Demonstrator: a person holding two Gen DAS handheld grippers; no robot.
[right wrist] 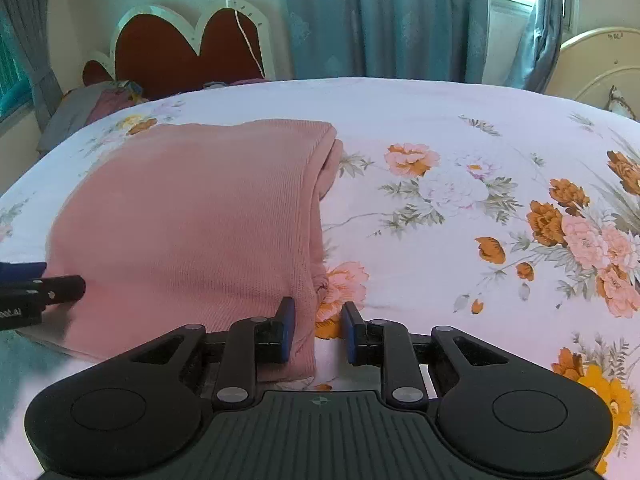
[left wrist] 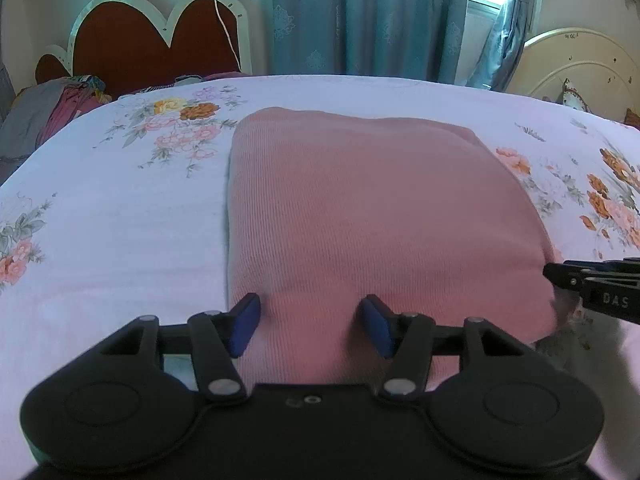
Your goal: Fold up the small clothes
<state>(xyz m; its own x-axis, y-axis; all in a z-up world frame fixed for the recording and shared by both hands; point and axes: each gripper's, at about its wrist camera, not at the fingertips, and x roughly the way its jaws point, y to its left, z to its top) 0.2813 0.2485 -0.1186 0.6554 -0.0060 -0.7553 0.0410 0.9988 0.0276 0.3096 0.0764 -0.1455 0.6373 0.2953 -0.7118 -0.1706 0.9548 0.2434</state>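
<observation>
**Folded pink top on the bed, both tongs at its near edge**

1. My left tongs (left wrist: 311, 326): nearest item in the left view. Blue pads (left wrist: 245, 325) stand well spread over the near edge of the top; ribbed cloth shows in the gap, and neither pad presses on it.

2. My right tongs (right wrist: 318, 330): nearest item in the right view. Pads (right wrist: 287, 328) stand a narrow gap apart. The near right corner of the top lies by the left pad and partly in the gap, with the floral sheet showing through the rest. Whether the pads pinch the cloth I cannot tell.

3. Top (left wrist: 376, 216): pink, ribbed knit, folded to a rough rectangle, lying flat on the bed between my two tongs. Stacked layers show along its right edge (right wrist: 320, 184).

4. Bed (left wrist: 120, 216): white sheet printed with pink and orange flowers, bearing the top.

5. Pile of clothes (left wrist: 68, 100): grey and dark red, at the far left corner of the bed.

6. Headboard (left wrist: 148, 40): dark red with a white scalloped rim, behind the pile; a white cord (left wrist: 226, 28) hangs across it.

7. Curtains (left wrist: 360, 16): blue-green, on the far wall.

8. Second headboard (left wrist: 580, 64): cream, rounded, far right.
</observation>
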